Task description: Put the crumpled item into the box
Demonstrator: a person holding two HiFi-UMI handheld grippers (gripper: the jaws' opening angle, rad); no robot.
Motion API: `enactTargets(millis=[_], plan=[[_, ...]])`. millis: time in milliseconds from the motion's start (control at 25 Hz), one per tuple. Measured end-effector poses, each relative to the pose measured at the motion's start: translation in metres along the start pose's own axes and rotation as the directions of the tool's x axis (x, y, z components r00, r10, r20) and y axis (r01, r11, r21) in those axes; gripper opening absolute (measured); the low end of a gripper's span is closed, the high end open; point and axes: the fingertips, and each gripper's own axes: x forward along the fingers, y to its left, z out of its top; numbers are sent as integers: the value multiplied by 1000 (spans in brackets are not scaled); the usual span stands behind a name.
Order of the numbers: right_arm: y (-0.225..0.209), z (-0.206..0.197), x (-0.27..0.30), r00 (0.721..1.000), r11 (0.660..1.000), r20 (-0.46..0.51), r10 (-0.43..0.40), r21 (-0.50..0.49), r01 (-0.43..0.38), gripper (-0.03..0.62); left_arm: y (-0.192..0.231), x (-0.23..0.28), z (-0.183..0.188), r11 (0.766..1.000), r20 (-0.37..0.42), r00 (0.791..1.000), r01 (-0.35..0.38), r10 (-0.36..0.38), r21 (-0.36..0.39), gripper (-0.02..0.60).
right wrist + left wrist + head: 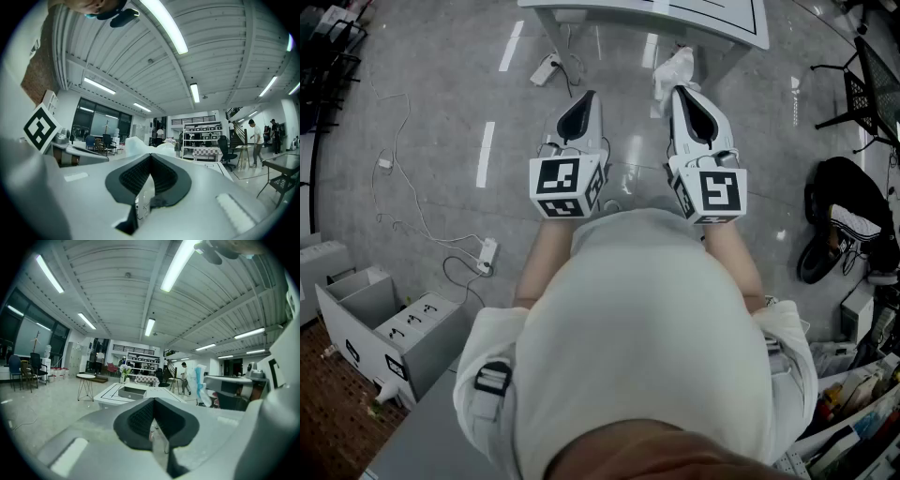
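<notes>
In the head view my right gripper (682,91) is shut on a white crumpled item (675,67) that sticks out past its tips, above the floor just short of a white table (712,23). The right gripper view shows the shut jaws (150,157) with the pale crumpled item (140,145) bulging beyond them. My left gripper (579,101) is held level beside it, shut with nothing in it (153,401). In the left gripper view a low grey box (132,392) sits on the white table (110,397) ahead, and the crumpled item (201,380) shows at the right.
Power strips and cables (487,253) lie on the grey floor at the left. A grey drawer unit (384,323) stands at lower left. A black chair (872,94) and a dark bag (844,216) are at the right. A round side table (86,377) and a person (184,376) stand far off.
</notes>
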Motion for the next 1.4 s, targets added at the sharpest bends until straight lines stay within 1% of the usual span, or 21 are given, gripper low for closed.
enactTargets(millis=[240, 360, 520, 680, 880, 1120, 1400], plan=[[3, 1, -1, 1000, 1000, 4, -11, -4, 11, 0, 3, -3, -1, 1000, -3, 1000, 5, -5, -6, -2], [10, 1, 1, 1000, 1000, 3, -14, -8, 14, 0, 8, -5, -2, 1000, -2, 1000, 15, -15, -4, -2], [22, 5, 4, 1000, 1000, 12, 3, -8, -3, 0, 14, -7, -1, 1000, 0, 1000, 28, -28, -1, 0], [27, 6, 7, 1000, 1000, 14, -5, -25, 5, 0, 18, -7, 0, 999, 1, 999, 35, -35, -6, -2], [31, 6, 12, 1000, 1000, 6, -13, -13, 13, 0, 23, -7, 2, 999, 0, 999, 40, -40, -9, 0], [27, 3, 25, 1000, 1000, -4, -17, 1, 17, 0, 32, 0, -1, 999, -17, 999, 34, -34, -18, -2], [13, -7, 57, 1000, 1000, -7, -16, 15, 16, 0, 48, 28, -3, 999, -28, 999, 25, -26, -27, 0]])
